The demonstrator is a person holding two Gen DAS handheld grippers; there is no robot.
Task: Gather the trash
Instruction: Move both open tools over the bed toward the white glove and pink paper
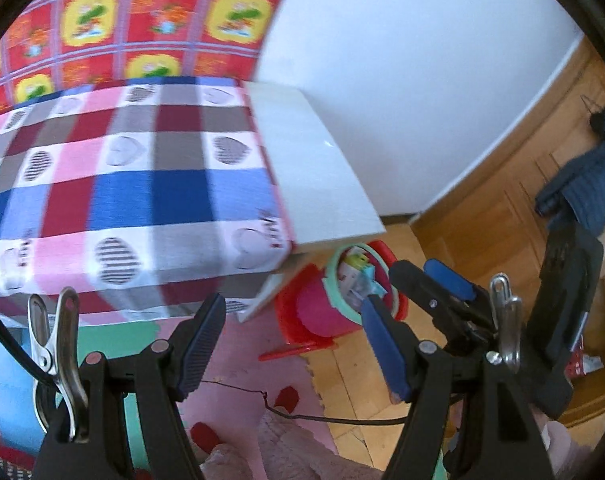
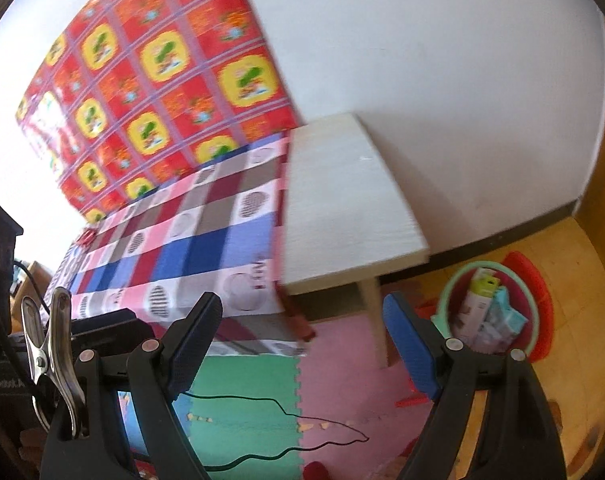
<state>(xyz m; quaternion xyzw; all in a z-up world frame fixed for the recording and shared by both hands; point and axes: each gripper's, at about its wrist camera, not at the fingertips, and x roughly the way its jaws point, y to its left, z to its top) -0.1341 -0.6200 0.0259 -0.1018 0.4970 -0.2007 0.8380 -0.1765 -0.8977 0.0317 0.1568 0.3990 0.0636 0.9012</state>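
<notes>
A pink-red bin (image 1: 318, 316) with a teal rim stands on the floor by the table's leg, with cardboard and plastic packaging (image 1: 354, 276) inside it. The right wrist view shows the same bin (image 2: 448, 288) at the right, with its trash (image 2: 490, 312) showing. My left gripper (image 1: 294, 344) hangs open above the floor mats, nothing between its blue pads. My right gripper (image 2: 302, 344) is open and empty too. In the left wrist view the right gripper (image 1: 430, 280) reaches in from the right, just right of the bin.
A low table with a white top (image 1: 314, 168) carries a checked cloth (image 1: 122, 184). Foam mats (image 2: 242, 400) cover the floor, and a thin black wire (image 2: 262, 400) lies across them. A red handle (image 1: 298, 350) lies beside the bin. A dark garment (image 1: 582, 184) hangs on the wooden door.
</notes>
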